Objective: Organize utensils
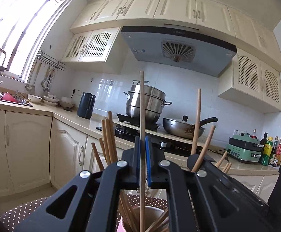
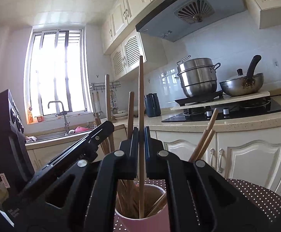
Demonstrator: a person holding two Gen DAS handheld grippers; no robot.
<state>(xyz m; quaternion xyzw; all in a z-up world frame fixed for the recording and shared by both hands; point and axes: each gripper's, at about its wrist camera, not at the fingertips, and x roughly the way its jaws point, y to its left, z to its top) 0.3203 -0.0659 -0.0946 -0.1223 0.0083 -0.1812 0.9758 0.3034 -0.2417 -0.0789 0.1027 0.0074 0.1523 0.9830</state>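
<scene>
Upright, one chopstick (image 1: 142, 104) per hand-held gripper, lower ends already inside the pink cup (image 2: 140, 222) on the dotted surface (image 2: 256, 195), likely for a straight drop among the other chopsticks (image 2: 128, 197). Left hand-held gripper (image 1: 142, 154) clamps its stick mid-shaft; right hand-held gripper (image 2: 141, 145) pinches its chopstick (image 2: 141, 96) likewise, directly above the cup.

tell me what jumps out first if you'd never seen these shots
Each tool, left and right, pinches one upright wooden chopstick over a pink cup crowded with more chopsticks, on a polka-dot cloth. Behind, a steel steamer pot stands on the stove under a grey range hood.
</scene>
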